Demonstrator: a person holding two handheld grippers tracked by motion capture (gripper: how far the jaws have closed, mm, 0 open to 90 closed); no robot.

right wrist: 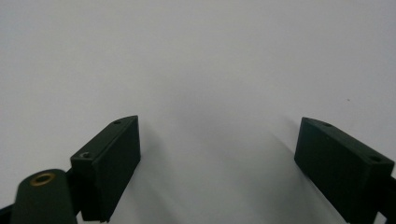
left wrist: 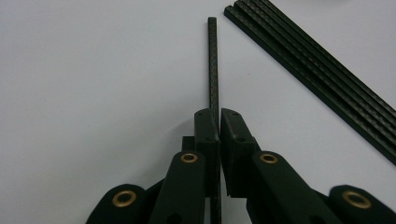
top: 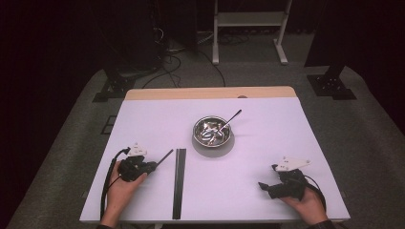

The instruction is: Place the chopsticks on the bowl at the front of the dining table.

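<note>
The left claw [left wrist: 219, 122] is clenched on a black stick [left wrist: 213, 65], whose near end its jaws hide. The right claw [right wrist: 219, 154] gapes, released. A metal bowl [top: 212, 131] holds a spoon [top: 230, 119]; its other contents are unclear.

A: My right gripper [right wrist: 217, 163], what's the cam giving you?
B: Jaws spread wide, nothing between them. Bare white table [right wrist: 201, 60] underneath, pads just above it.
</note>
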